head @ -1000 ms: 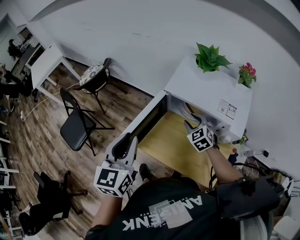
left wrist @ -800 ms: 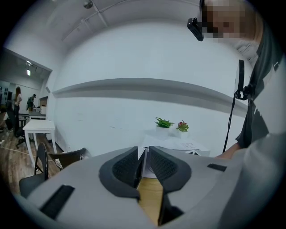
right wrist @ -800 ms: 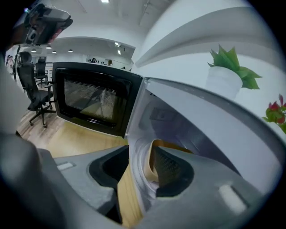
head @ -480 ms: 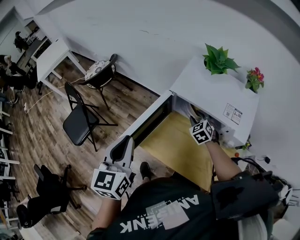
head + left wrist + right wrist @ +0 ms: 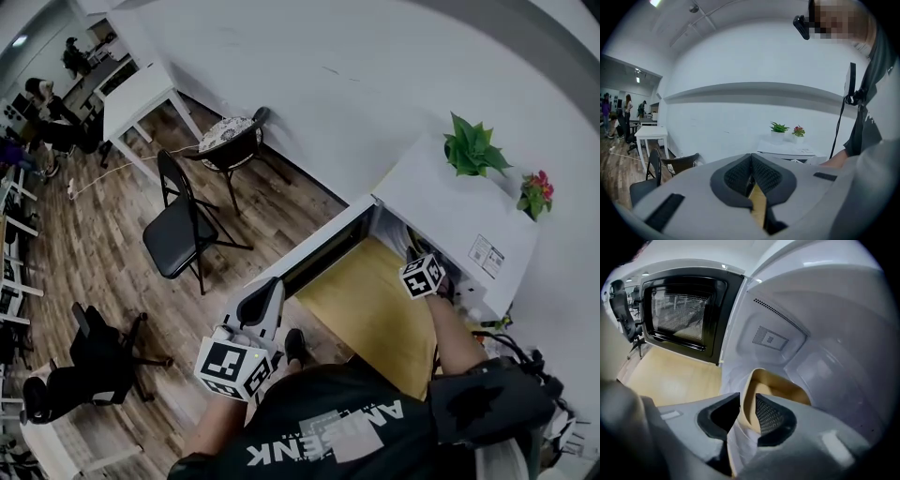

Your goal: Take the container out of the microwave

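Container (image 5: 774,383), a pale cup with a tan inside, stands on the floor of the microwave (image 5: 455,202) cavity, close to its open front; the head view does not show it. That white microwave sits at the far right of a wooden table (image 5: 361,314). Its door (image 5: 319,255) is swung fully out to the left, so the mouth is free for an arm to go in from the near side.

The right gripper (image 5: 747,414) points down into the cavity and straddles the cup's near wall, one pad outside it and the other inside the cup. Taking the rim this way suits a thin-walled vessel that is, I judge, too broad to span whole. Its jaws are closing with the wall between them. A dark gap shows beside the outer pad, so the pinch does not look complete.

The left gripper (image 5: 751,163) is held low and near, to the left of the door and well apart from the microwave. Its jaws are together on nothing, and it seems simply kept out of the way.
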{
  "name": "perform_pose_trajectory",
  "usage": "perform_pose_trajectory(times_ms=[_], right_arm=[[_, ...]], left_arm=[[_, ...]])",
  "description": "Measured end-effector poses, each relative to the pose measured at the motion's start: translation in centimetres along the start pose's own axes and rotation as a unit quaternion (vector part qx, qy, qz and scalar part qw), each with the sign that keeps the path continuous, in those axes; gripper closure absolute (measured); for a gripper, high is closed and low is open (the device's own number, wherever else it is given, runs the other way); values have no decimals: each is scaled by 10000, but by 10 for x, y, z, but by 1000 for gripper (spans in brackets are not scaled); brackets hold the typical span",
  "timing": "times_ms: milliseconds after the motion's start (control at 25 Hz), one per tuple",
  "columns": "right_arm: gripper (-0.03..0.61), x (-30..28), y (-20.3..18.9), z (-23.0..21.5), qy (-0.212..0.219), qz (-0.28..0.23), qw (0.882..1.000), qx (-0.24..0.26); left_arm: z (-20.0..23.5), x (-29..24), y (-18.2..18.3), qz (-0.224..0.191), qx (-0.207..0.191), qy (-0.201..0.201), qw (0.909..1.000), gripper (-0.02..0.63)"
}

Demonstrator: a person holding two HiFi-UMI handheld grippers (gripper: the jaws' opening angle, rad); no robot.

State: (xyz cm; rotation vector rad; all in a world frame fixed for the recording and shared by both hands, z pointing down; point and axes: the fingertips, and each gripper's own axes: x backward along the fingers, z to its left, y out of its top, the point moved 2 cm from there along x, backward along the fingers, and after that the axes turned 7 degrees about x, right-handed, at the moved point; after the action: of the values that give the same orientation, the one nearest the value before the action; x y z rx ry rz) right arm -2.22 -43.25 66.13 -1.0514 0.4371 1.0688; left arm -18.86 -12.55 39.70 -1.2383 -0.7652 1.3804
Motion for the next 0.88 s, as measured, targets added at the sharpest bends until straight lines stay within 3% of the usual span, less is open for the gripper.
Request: perform_pose_trajectory(times_ms=[120,480,880], right_arm=[[535,-2,-5,-3,-47,51,10000,-12],[549,12,5,5,59,-80,9996,-268],[551,68,30,53,441,-402,9950,-807]], left_arm=[[3,4,0,-8,3,73,10000,611],[8,7,13,-128,-27,-12,9999,611],[11,-10,26,-147,-72,-616,9980,611]])
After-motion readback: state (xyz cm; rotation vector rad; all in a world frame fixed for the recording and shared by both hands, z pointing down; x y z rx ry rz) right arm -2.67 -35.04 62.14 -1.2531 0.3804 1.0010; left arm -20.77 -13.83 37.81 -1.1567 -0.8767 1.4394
